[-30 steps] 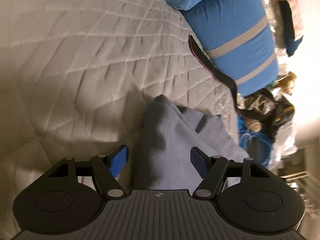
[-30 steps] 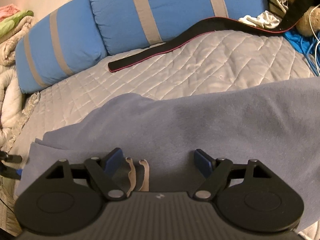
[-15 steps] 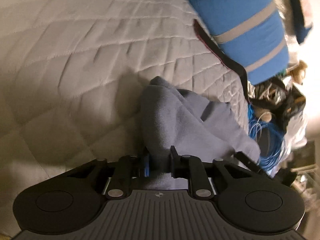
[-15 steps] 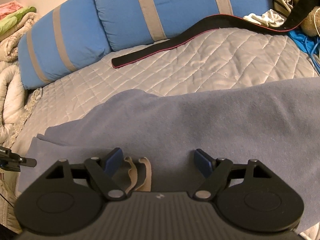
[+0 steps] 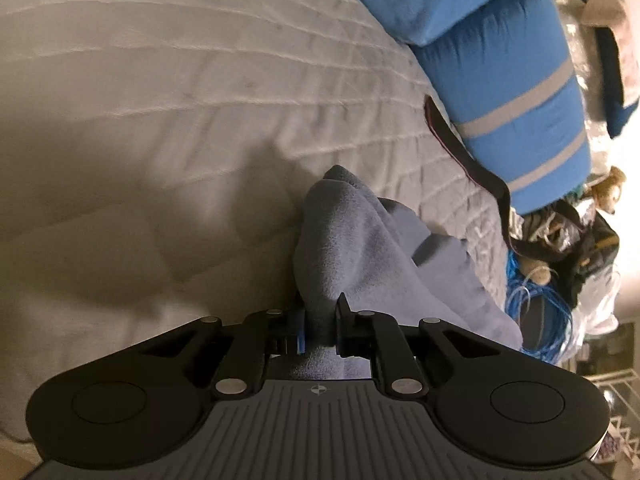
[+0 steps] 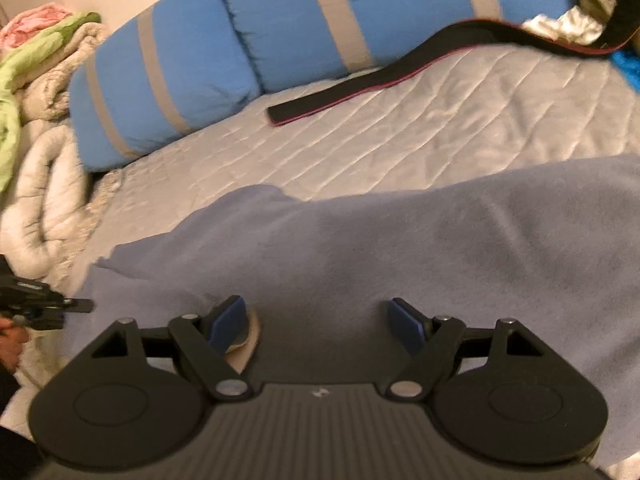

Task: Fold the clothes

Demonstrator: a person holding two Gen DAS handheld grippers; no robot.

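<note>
Grey-blue fleece garment is now pinched in your left gripper, a second ago spread, so lift that corner; right gripper hovers spread.

Soft, matt, fleecy grey-blue cloth bunches between the left gripper's matt black plastic fingers. Beyond it lies a stitched, faintly sheeny quilted bedspread; further off, blue fabric pillows with grey bands.
</note>
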